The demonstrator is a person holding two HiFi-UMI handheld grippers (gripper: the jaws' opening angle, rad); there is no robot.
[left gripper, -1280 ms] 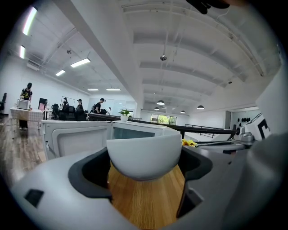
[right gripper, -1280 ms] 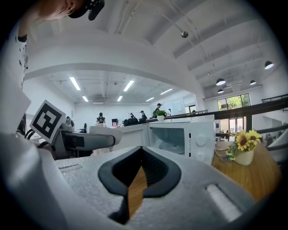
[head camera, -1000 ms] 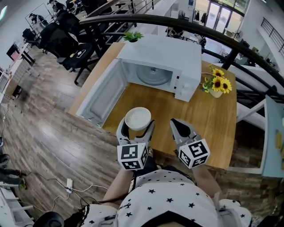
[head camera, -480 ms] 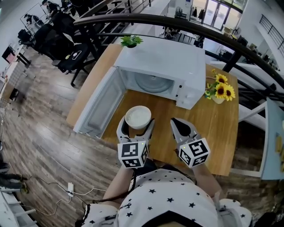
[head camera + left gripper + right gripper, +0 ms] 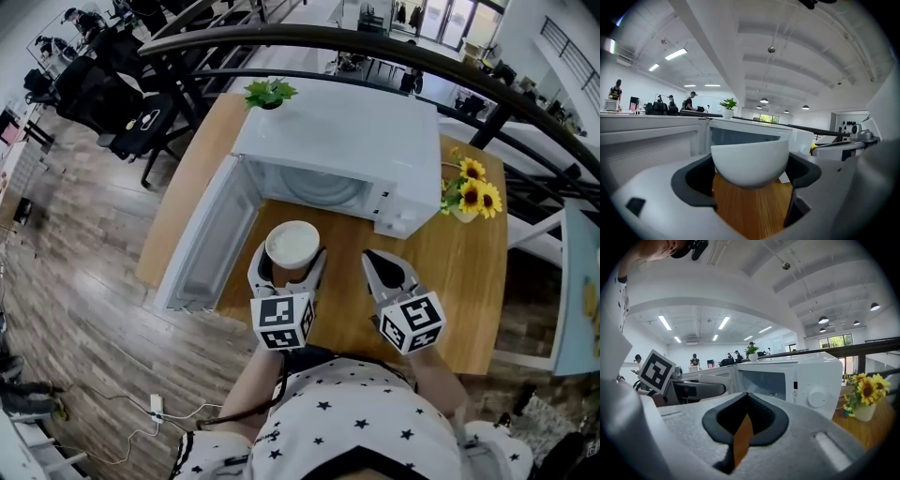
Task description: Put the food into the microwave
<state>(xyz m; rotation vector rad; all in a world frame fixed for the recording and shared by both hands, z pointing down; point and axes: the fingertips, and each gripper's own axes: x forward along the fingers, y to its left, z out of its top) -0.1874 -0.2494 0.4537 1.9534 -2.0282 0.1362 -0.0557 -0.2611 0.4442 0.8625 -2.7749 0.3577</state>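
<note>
Our left gripper (image 5: 288, 267) pinches a white bowl (image 5: 292, 243) over the table (image 5: 459, 272), at 6 o'clock from the open microwave (image 5: 347, 122). Its door (image 5: 211, 234) swings toward 8 o'clock. Our right gripper (image 5: 380, 264), at 3 o'clock from the bowl, has jaws pressed together. A warning triangle (image 5: 795, 392) marks the microwave's front.

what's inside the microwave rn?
Only the round turntable shows in the open microwave; no food. Its top covers the cavity's back. The bowl is outside, in the left hand-held gripper.
</note>
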